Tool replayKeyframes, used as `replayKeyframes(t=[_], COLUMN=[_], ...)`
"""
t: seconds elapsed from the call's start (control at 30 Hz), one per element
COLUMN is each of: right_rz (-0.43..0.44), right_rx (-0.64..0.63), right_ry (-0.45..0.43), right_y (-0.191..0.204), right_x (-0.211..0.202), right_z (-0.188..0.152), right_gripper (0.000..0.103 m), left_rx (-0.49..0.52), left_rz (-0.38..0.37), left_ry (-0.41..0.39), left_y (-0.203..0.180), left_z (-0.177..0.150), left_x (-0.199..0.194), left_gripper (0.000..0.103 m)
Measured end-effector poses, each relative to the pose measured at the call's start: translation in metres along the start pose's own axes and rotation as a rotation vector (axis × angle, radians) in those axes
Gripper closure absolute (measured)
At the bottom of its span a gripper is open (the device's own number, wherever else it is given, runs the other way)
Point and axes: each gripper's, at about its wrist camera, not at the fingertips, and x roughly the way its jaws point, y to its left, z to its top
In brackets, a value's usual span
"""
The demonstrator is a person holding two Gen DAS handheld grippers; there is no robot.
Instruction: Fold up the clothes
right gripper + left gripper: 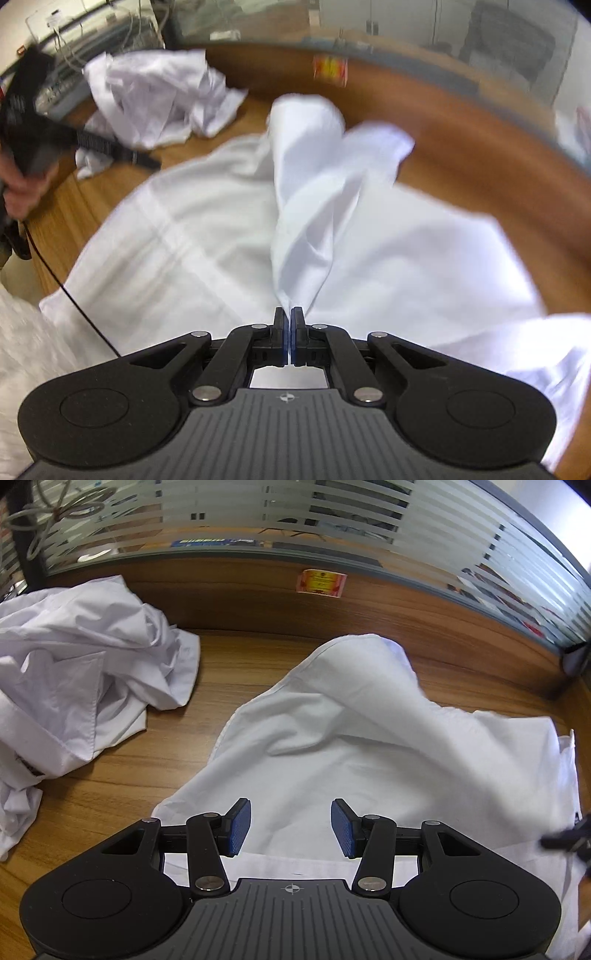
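A white shirt (369, 746) lies spread on the wooden table (122, 775). My left gripper (291, 825) is open and empty, its blue pads just above the shirt's near part. My right gripper (289, 314) is shut on a fold of the same white shirt (310, 206) and holds that part lifted above the rest of the cloth. The right gripper shows blurred at the right edge of the left wrist view (569, 838). The left gripper, held by a hand, shows at the far left of the right wrist view (33, 144).
A crumpled pile of white clothes (74, 686) lies at the left, also in the right wrist view (155, 99). A wooden partition with frosted striped glass (332, 528) bounds the table at the back. A black cable (66, 295) hangs at the table's left edge.
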Motion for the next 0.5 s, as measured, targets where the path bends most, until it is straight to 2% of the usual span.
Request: replayKeyframes(t=[0.13, 0.3, 0.4, 0.5], right_rz=[-0.017, -0.016, -0.009, -0.011], right_rx=[0.011, 0.041, 0.071, 0.097], right_ry=[0.061, 0.100, 0.097, 0.071], right_y=[0.008, 0.005, 0.000, -0.005], right_x=[0.036, 0.063, 0.061, 0.042], right_z=[-0.032, -0.045, -0.043, -0.037], right_gripper=[0.101, 0.101, 0.100, 0.090], left_rx=[0.022, 0.059, 0.090, 0.106], left_rz=[-0.020, -0.046, -0.055, -0.067], left_ry=[-0.011, -0.007, 0.004, 0.015], left_y=[-0.014, -0.035, -0.049, -0.062], left_z=[0.006, 0.017, 0.025, 0.031], left_x=[0.001, 0.008, 0.016, 0.024], left_gripper=[0.051, 0.049, 0.049, 0.046])
